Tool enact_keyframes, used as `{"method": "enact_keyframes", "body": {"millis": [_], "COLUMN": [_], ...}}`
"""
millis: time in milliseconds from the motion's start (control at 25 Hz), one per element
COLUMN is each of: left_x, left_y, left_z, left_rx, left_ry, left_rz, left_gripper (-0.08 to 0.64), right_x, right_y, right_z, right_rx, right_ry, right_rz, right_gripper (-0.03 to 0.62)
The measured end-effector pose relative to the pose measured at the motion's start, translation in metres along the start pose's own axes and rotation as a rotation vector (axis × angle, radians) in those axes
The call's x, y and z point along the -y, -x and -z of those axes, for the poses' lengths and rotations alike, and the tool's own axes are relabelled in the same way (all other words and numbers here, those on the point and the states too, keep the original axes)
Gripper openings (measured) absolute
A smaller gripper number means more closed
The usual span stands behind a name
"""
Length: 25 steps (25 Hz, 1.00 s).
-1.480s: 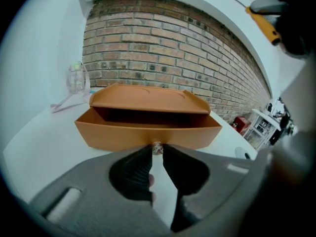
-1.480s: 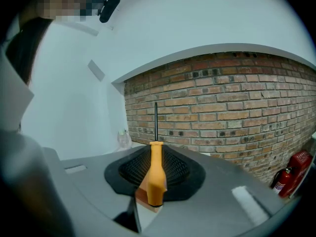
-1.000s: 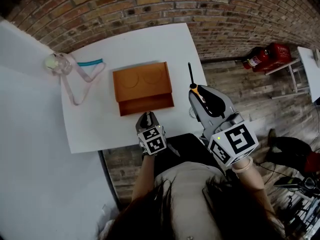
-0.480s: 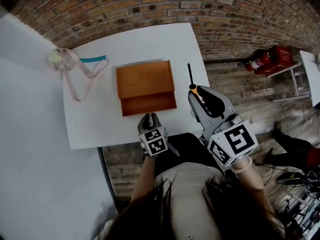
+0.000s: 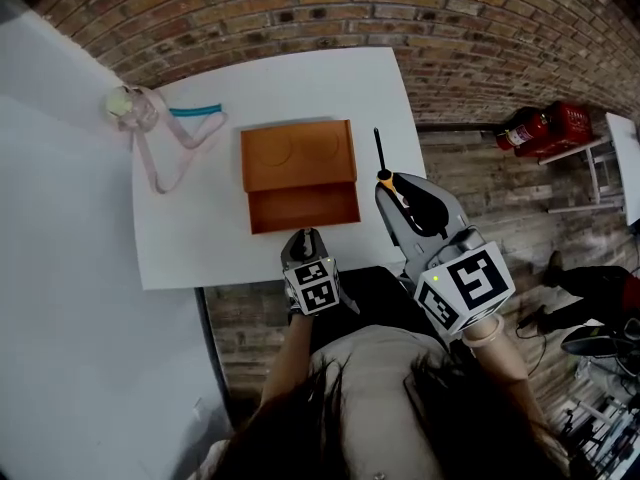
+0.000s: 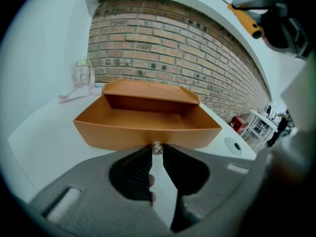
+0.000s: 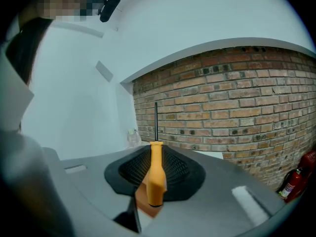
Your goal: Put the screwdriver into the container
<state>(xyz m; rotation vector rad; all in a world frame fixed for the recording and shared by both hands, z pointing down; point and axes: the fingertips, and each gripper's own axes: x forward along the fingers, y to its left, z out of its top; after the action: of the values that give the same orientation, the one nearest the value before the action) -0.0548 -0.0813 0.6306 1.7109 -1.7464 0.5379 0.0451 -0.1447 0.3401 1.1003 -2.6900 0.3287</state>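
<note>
- On the white desk (image 5: 190, 238), the open orange container (image 5: 300, 173) has your left gripper (image 5: 303, 243) at its near wall, jaws pinched on a small shiny knob (image 6: 157, 148).
- Your right gripper (image 5: 398, 190) has its jaws clamped on the screwdriver (image 5: 381, 153), just right of the container, shaft pointing away from you.

left gripper (image 5: 303, 237): grey shell, black ribbed pads (image 6: 132, 174)
right gripper (image 5: 392, 182): grey shell, black pads
marker cubes (image 5: 466, 286): white, black squares
top (image 5: 370, 388): beige
hair (image 5: 300, 438): dark, long
</note>
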Motion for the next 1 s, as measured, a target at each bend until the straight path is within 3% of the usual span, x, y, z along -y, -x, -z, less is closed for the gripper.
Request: {"method": "enact_keyframes", "body": {"millis": [320, 440, 680, 1000], "left_x": [0.001, 0.002, 0.001, -0.006], "left_y": [-0.001, -0.003, -0.001, 0.009], "left_z": [0.003, 0.009, 0.013, 0.011], "left_rx": [0.003, -0.029, -0.034, -0.018], "left_ry": [-0.009, -0.016, -0.030, -0.023], "left_rz": [0.010, 0.032, 0.041, 0.022], "left_gripper": [0.069, 0.112, 0.120, 0.123], "right_x": [-0.007, -0.009, -0.016, -0.022], "right_y": [-0.008, -0.013, -0.024, -0.038], "right_z": [0.001, 0.001, 0.002, 0.014], "right_rx": [-0.009, -0.013, -0.024, -0.057], "right_ry": [0.004, 0.005, 0.002, 0.015], "right_rz": [-0.031, -0.043, -0.081, -0.126], "right_gripper": [0.075, 0.075, 0.075, 0.075]}}
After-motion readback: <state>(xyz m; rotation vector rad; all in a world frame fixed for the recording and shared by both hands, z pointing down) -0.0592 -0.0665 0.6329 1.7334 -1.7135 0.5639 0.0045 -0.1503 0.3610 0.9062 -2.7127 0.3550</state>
